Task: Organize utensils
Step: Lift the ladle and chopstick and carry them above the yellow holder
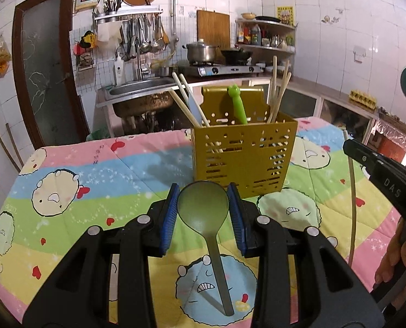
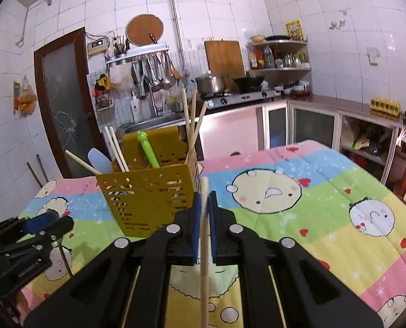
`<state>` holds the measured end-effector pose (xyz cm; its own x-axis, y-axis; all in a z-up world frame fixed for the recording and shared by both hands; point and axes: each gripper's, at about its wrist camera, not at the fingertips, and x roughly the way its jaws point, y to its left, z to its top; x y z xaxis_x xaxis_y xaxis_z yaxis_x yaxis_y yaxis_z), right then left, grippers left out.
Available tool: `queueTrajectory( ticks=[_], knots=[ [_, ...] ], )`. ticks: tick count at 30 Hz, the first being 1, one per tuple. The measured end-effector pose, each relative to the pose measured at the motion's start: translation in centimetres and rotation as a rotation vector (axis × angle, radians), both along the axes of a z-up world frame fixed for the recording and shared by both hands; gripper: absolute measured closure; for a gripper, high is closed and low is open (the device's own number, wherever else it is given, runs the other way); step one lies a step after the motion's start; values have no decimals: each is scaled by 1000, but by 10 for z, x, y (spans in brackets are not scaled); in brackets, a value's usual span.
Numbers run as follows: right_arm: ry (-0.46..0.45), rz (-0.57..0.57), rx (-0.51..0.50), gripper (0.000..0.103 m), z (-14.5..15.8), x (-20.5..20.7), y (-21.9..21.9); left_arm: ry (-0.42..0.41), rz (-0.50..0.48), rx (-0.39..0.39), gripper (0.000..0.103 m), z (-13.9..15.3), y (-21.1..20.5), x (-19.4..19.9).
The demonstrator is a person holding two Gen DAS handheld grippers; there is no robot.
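A yellow perforated utensil holder [image 1: 244, 158] stands on the cartoon-print tablecloth [image 1: 93, 180] and holds several chopsticks [image 1: 186, 104] and a bright green frog-handled utensil [image 1: 237, 104]. My left gripper [image 1: 204, 207] is shut on the bowl of a dark green spoon [image 1: 203, 205], its handle pointing back toward the camera. In the right wrist view the holder [image 2: 148, 196] is just left of my right gripper [image 2: 205, 205], which is shut on a single wooden chopstick [image 2: 204, 259]. The left gripper [image 2: 36, 227] shows at the lower left.
A pale blue spatula [image 2: 100, 161] also sits in the holder. The right gripper's body [image 1: 386, 180] enters the left wrist view at the right, with its chopstick [image 1: 353, 205] hanging below. Behind the table are a sink [image 1: 142, 87], a stove with pots [image 1: 216, 65] and cabinets [image 2: 298, 123].
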<state>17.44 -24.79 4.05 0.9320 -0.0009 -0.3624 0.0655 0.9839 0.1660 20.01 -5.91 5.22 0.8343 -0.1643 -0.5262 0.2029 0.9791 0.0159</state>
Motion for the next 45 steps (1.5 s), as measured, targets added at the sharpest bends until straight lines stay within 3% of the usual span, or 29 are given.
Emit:
queueTrajectory(
  ticks=[10,25,33,45],
  knots=[
    [-123,-20,-33,97,12,-11,3,-56,-18,-7,68,11,12,-8],
    [-218,-6,-46,97,43,-3,12,-115,-30,-49,68,40,26,-3],
    [-255,23,-76,97,80,8,21,-155,-35,-86,68,71,29,9],
    [-345,36,-136,97,158,16,33,-273,-15,-96,68,145,19,39]
  ],
)
